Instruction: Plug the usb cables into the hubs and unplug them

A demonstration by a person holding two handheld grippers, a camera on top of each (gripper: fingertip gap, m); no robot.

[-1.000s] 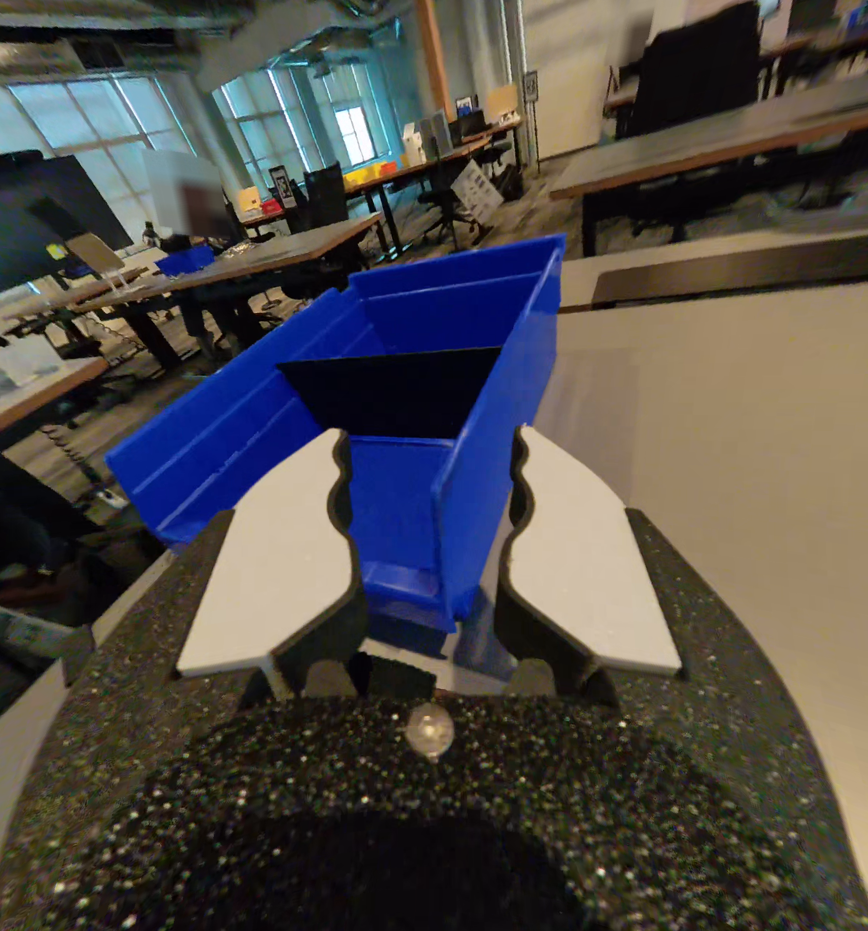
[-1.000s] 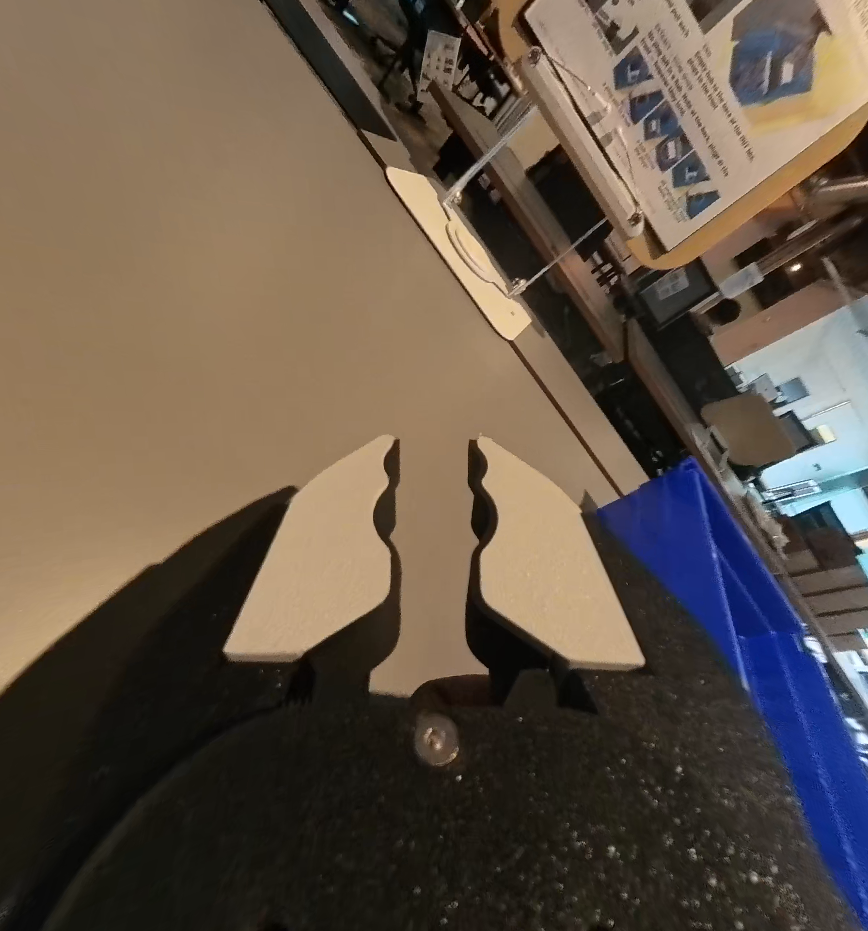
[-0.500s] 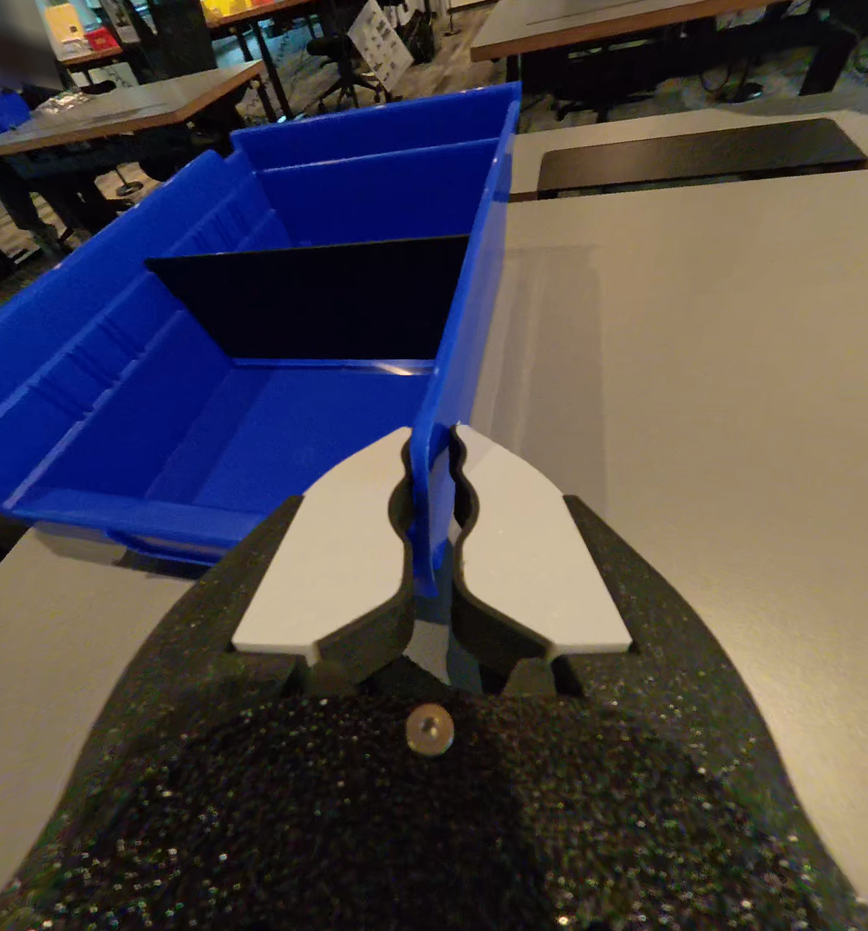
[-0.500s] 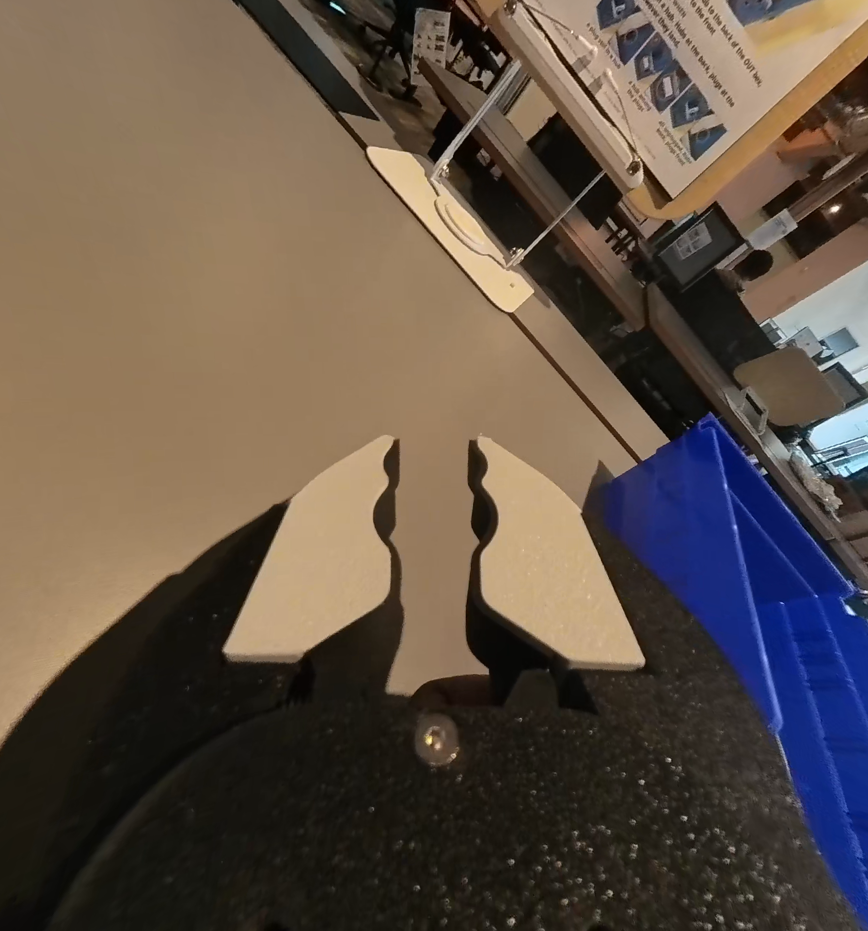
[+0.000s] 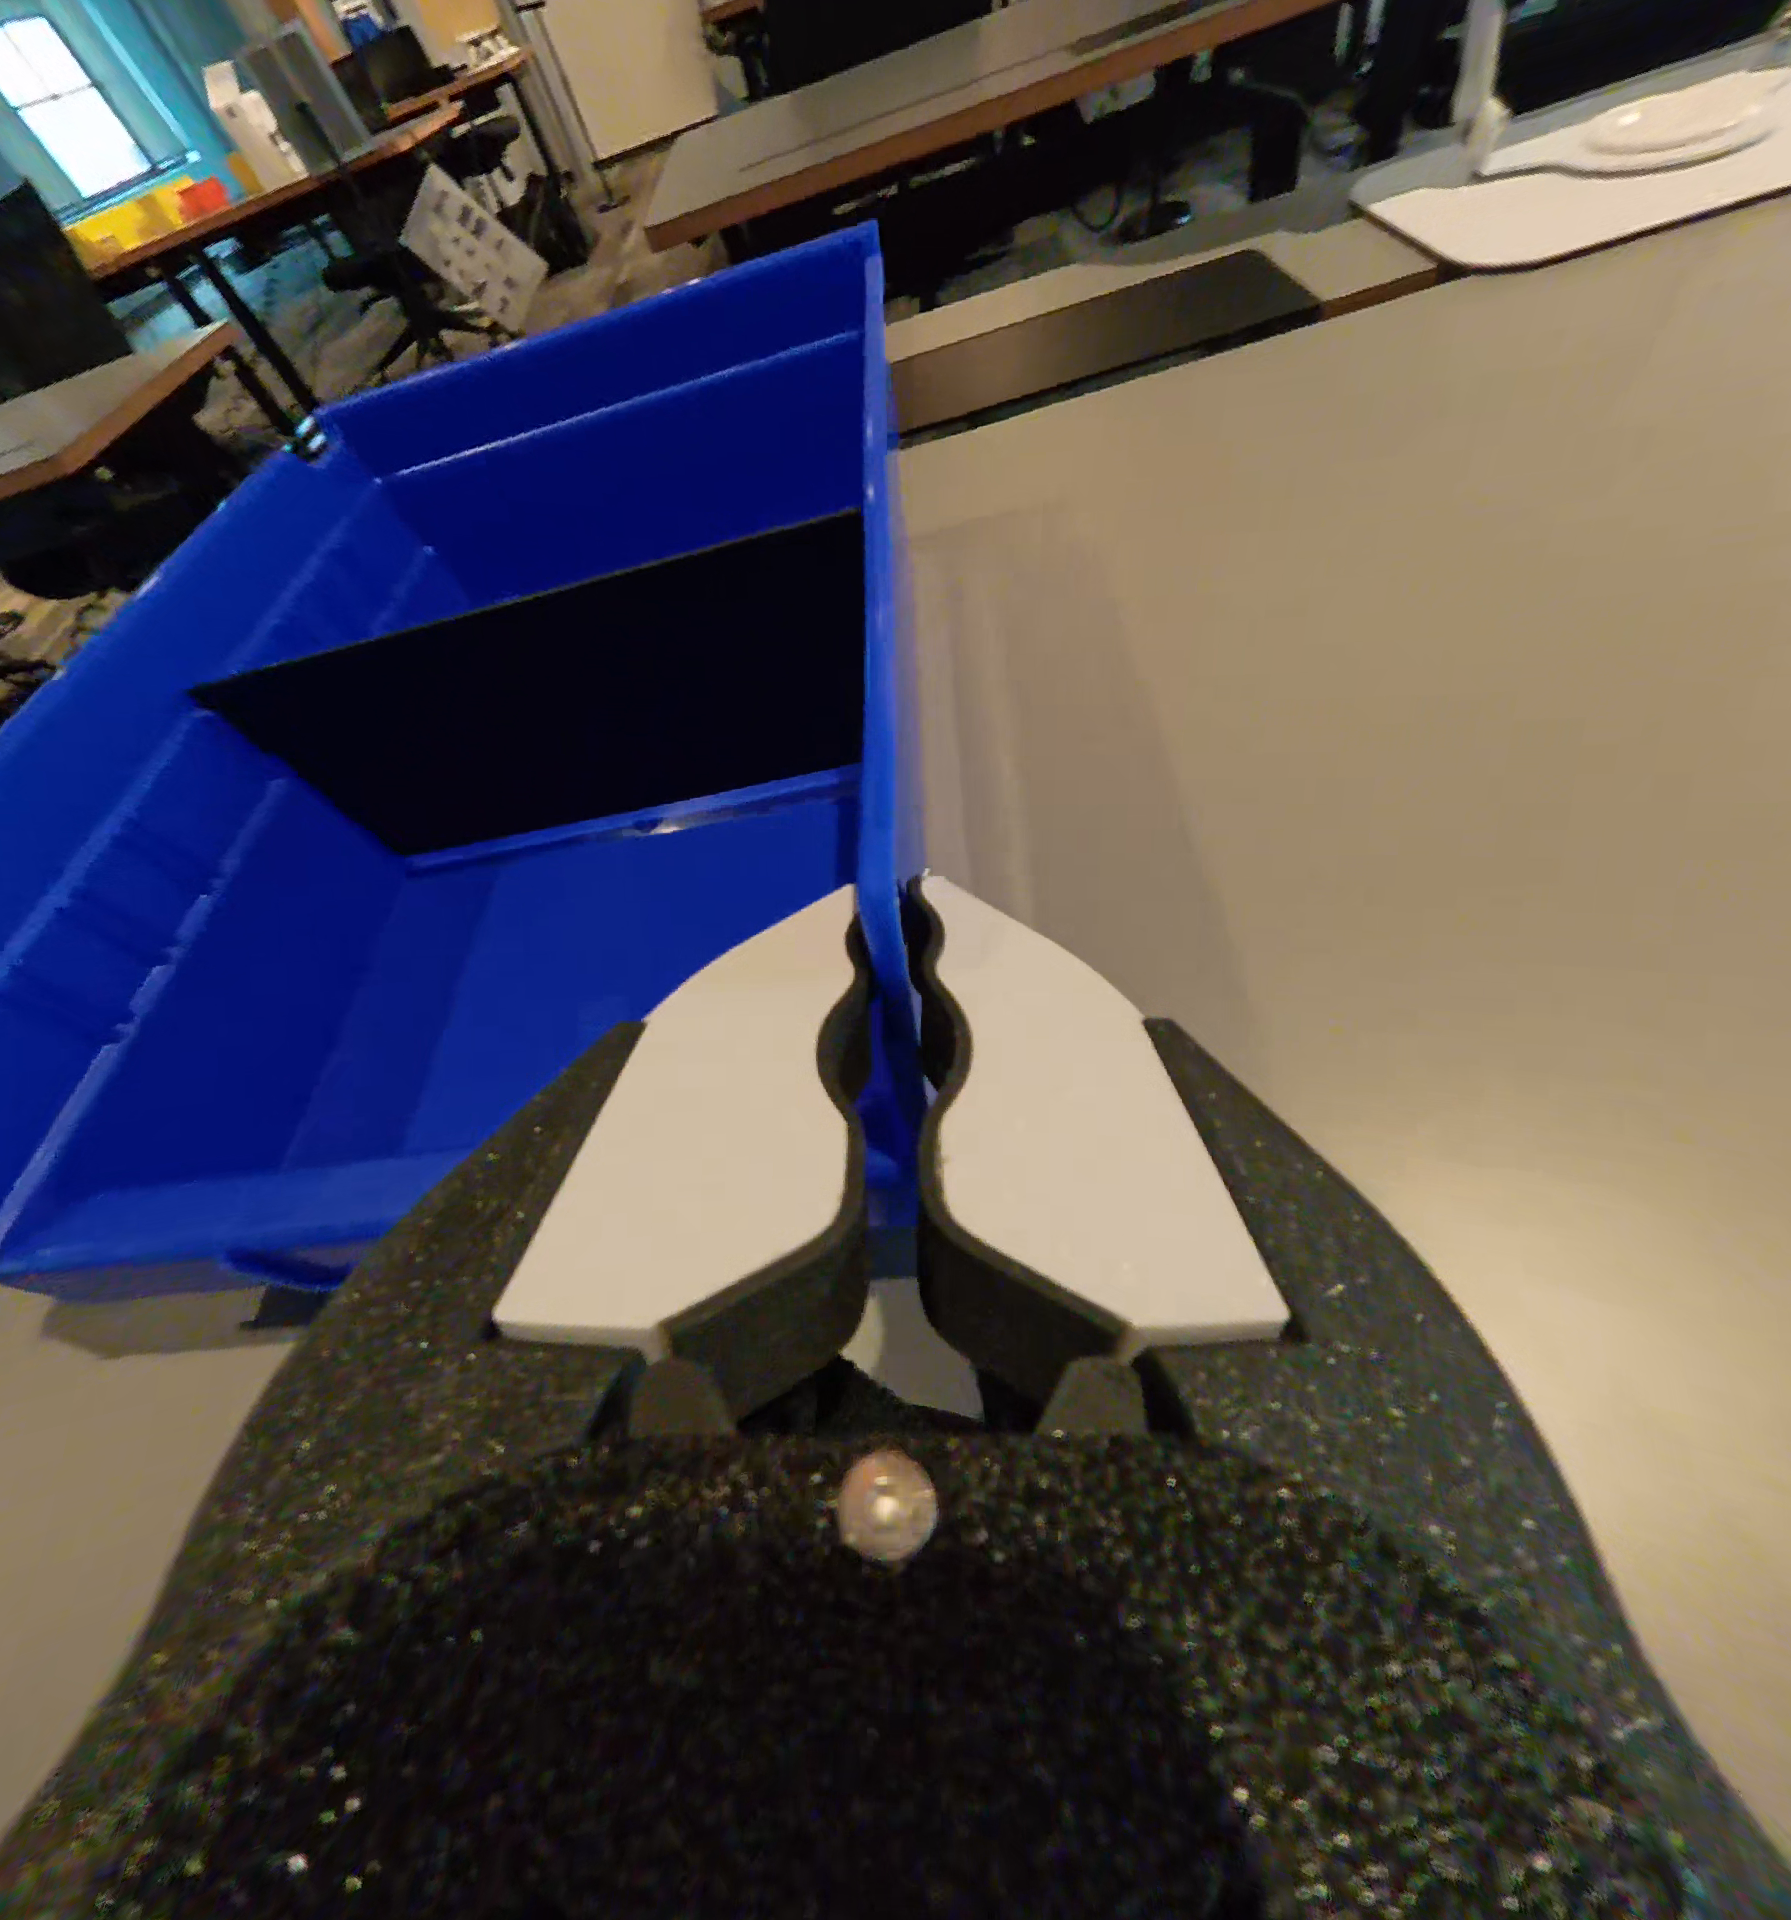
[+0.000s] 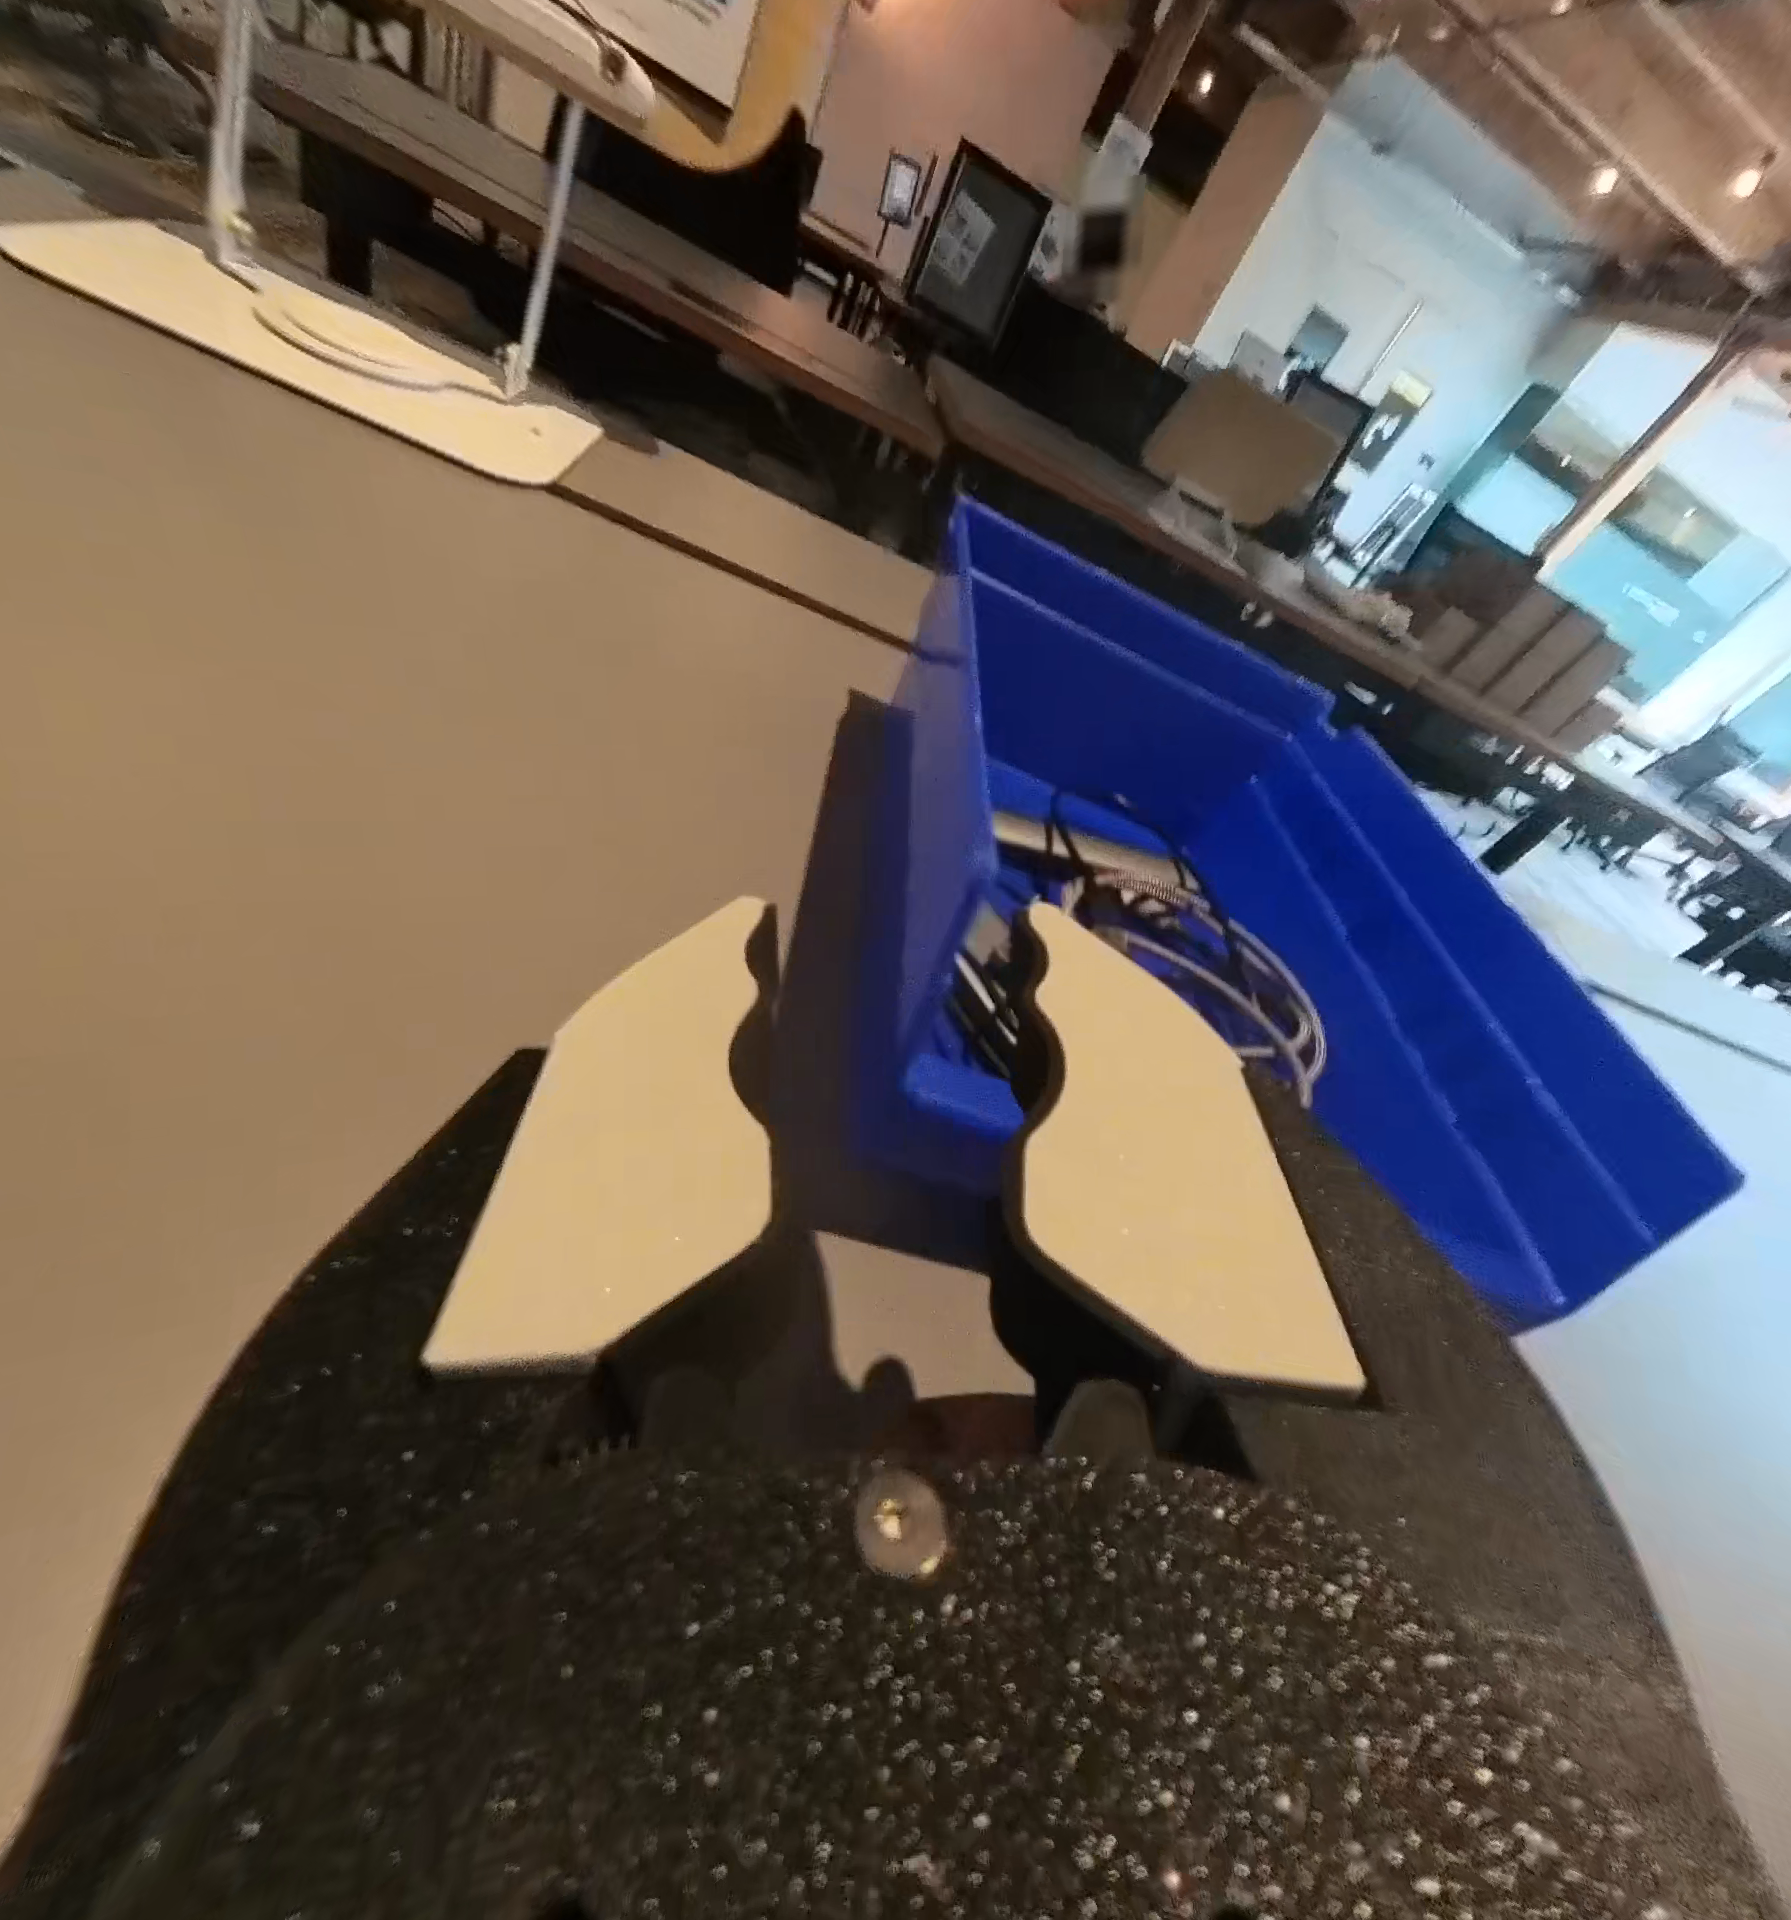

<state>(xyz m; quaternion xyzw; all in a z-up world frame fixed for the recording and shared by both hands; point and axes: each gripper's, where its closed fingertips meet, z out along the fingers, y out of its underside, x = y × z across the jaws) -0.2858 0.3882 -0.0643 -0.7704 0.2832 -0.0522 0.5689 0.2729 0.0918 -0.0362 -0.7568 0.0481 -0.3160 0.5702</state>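
I see two tongs and, in each view, one blue bin. My left tongs point(image 5: 889, 914) are closed almost fully on the right side wall of an empty blue bin point(image 5: 247, 935); both pads touch this thin wall near its front corner. One black divider point(image 5: 558, 686) stands across this bin, beyond the tongs, and the bin rests on the grey bench point(image 5: 1390, 727), which spreads to the right of the tongs.

My right tongs point(image 6: 896, 920) are wide open and hold nothing. The near corner of the bin with cables point(image 6: 1390, 935) sits between the two fingers; I cannot tell if they touch it. Just beyond the right finger, inside the bin, lies a tangle of usb cables point(image 6: 1161, 894), black and pale ones, too mixed to count. The hubs I cannot make out for sure. Far beyond the left finger, one white flat stand base point(image 6: 278, 322) lies on the bench.
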